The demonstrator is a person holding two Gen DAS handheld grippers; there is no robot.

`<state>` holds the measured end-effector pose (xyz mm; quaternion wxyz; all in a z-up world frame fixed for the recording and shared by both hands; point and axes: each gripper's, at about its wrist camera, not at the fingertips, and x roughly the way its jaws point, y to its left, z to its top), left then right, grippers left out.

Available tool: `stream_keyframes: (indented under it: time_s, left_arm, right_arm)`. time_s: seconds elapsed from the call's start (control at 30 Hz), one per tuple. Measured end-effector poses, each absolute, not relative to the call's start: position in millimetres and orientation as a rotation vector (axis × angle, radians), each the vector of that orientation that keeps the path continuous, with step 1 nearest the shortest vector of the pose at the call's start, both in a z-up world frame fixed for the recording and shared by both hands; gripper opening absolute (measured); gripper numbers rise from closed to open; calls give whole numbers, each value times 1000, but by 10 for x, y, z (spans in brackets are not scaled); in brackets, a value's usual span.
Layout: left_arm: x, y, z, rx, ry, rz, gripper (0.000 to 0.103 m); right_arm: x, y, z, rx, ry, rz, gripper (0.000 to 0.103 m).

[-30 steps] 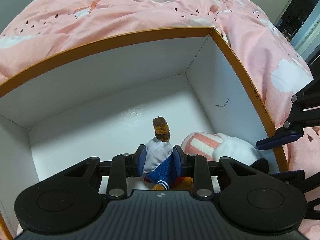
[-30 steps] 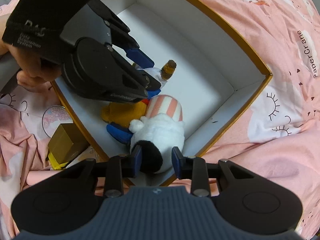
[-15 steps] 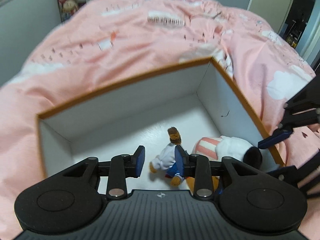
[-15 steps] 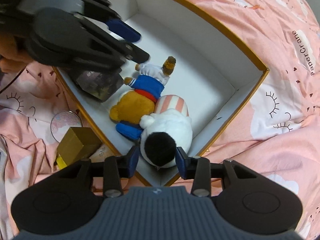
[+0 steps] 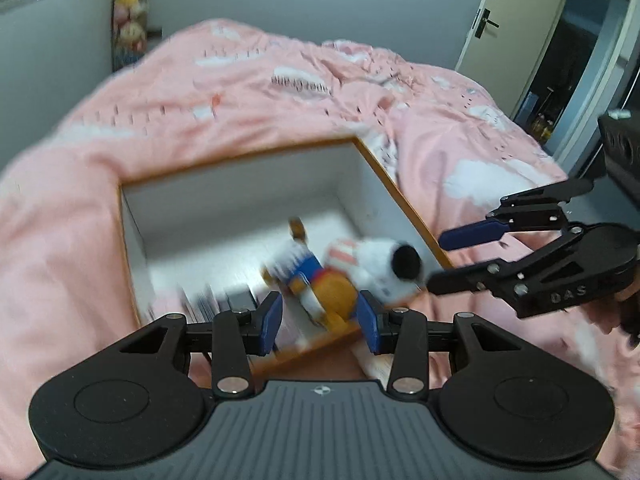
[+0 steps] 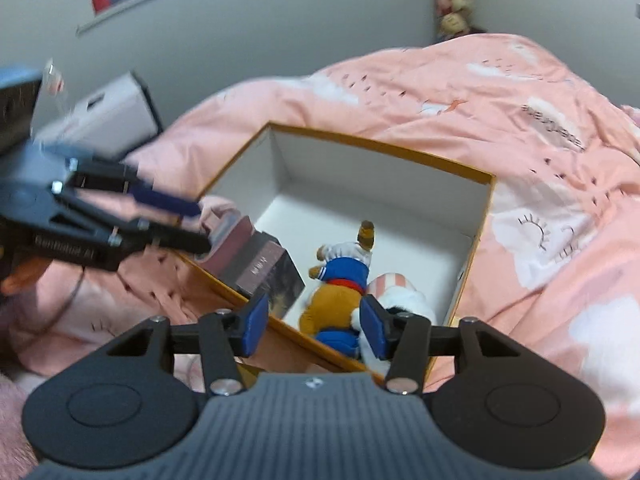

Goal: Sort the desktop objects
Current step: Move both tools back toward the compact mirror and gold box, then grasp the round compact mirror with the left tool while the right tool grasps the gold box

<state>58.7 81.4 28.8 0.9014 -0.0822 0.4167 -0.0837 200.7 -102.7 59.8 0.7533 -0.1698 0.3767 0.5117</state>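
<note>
Right wrist view: bear plush [image 6: 336,292], white plush [image 6: 404,306], dark box [image 6: 260,270] sit in orange-rimmed box [image 6: 482,216], near end. Your left gripper [image 6: 200,226] and right gripper [image 6: 314,326] spread, just been opening, nothing pinched. Any leftovers outside box: can't tell.

An open box [image 6: 476,216], orange outside and white inside, lies ahead of both tongs. In its near end a brown bear plush [image 6: 340,276] in a blue and white sailor top lies flat, touching a white plush [image 6: 404,300] with pink stripes; a dark carton [image 6: 264,268] leans at the left wall
</note>
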Motion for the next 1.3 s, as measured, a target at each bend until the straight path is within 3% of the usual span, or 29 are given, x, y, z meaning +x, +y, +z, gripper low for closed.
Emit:
stream_keyframes:
  time_s: [0.27,0.37,0.7,0.97,1.07,1.3]
  left_arm:
    - [488,738,-144,-252,1006,-131,51]
    - [454,753,-337,-226,1061,-27,51]
    - [390,869,-985,-343,1213,41,55]
    - [371,919,-1245,-422,1231,21,55]
    - [349,956,-1255,-467,1209,-8,41]
    - [356,968,-1112,-521,1146,-62,33]
  right_arm:
    - [1830,-1296,-3,-172,1053,934,54]
    - [1746,-1360,-183,-144,1083,873,47]
    - [1478,-1098,-316,-200,1064,946,48]
    - [1324,-835,-472,-299,1076,959,55]
    - [1259,-773,-509,-356,1062,967,56]
    - [1190,-625,-616,-445,1049,944,57]
